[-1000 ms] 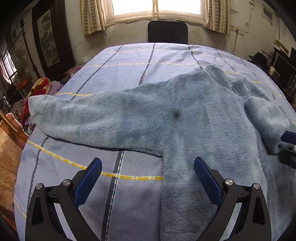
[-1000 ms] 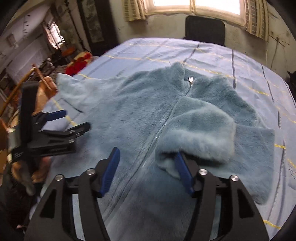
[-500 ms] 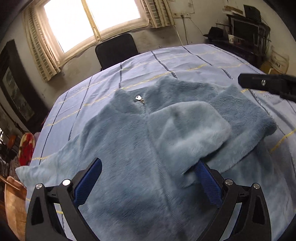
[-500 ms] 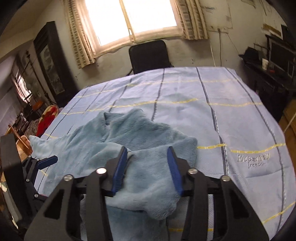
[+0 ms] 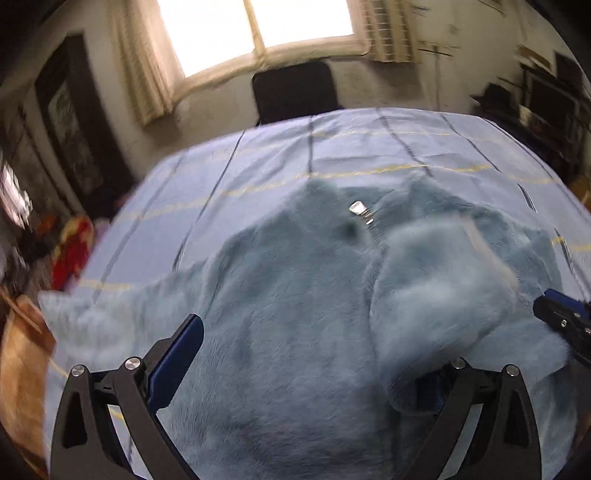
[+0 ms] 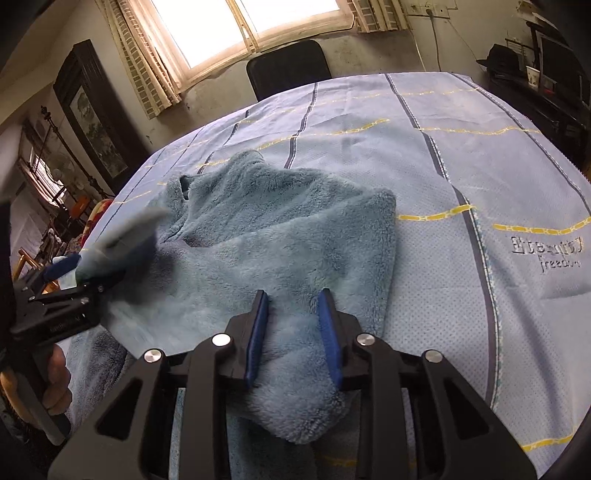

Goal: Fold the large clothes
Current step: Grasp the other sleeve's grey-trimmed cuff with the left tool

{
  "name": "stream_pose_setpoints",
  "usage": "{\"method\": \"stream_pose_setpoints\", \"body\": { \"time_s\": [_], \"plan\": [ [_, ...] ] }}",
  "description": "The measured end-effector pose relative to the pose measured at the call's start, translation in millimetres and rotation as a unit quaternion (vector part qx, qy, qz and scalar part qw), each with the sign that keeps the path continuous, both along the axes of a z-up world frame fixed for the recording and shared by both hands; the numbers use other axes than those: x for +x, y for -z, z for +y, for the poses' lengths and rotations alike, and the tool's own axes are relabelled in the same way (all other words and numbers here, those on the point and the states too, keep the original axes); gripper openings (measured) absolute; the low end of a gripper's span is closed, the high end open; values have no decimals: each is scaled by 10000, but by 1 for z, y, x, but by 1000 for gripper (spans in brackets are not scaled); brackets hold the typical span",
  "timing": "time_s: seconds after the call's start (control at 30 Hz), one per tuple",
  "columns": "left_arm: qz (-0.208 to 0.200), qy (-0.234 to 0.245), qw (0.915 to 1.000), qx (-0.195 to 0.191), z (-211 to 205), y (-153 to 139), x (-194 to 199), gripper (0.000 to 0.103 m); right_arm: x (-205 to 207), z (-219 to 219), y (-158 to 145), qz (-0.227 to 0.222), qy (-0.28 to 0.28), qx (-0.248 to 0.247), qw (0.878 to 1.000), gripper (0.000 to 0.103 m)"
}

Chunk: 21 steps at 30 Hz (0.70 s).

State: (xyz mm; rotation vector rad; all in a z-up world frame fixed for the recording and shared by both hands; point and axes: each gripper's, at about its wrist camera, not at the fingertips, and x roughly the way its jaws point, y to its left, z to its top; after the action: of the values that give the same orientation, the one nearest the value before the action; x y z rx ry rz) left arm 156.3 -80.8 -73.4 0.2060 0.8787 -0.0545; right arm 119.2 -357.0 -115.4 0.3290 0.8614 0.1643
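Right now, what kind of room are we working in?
Probably a lived-in bedroom at home: the fleece jacket lies on a bed-sized striped sheet, a curtained window is behind it, and a framed picture hangs on the wall.

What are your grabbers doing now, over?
Left gripper open over fleece jacket. Right gripper pinching its folded sleeve. Nothing blocking on bedsheet.

Daylight poured through a curtained window [image 6: 243, 29] above a black chair [image 6: 288, 72]; a dark framed picture [image 6: 92, 118] hung on the left wall.
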Motion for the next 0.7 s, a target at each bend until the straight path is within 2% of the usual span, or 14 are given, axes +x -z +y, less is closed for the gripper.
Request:
{"method": "stream_pose_setpoints", "body": {
  "time_s": [0.13,0.17,0.23,0.3,0.4,0.47,0.5,0.57,0.6,0.63,0.67,0.7],
  "plan": [
    [333,-314,9965,-693,34,7,1,99,-1,3,-1,-30,-23,-43,10000,31],
    [407,-249,9940,-988,40,7,0,99,2,4,0,-28,-29,-51,10000,32],
    [541,-90,9896,-1332,41,9,2,99,2,4,0,-35,-40,-52,10000,32],
    [541,62,9885,-1408,35,9,2,99,2,5,0,-35,-40,-49,10000,33],
    [405,156,9923,-1156,23,12,-1,91,2,4,0,-35,-41,-48,10000,33],
    [426,185,9932,-1068,19,18,1,75,2,4,0,-35,-41,-44,10000,33],
    [425,184,9934,-1048,20,19,0,72,2,4,0,-35,-42,-40,10000,33],
    [326,200,9946,-966,21,22,-2,55,3,4,0,-41,-45,-19,10000,33],
    [259,240,9954,-892,20,21,-3,53,3,3,0,-53,-40,1,10000,33],
    [199,269,9958,-853,20,20,-6,44,2,3,-1,-66,-32,13,10000,33],
    [91,318,9964,-782,19,17,-10,30,2,2,-1,-78,-15,25,10000,33],
    [5,353,9970,-682,17,15,-14,22,1,2,-3,-97,6,35,9999,33]
  ]
}}
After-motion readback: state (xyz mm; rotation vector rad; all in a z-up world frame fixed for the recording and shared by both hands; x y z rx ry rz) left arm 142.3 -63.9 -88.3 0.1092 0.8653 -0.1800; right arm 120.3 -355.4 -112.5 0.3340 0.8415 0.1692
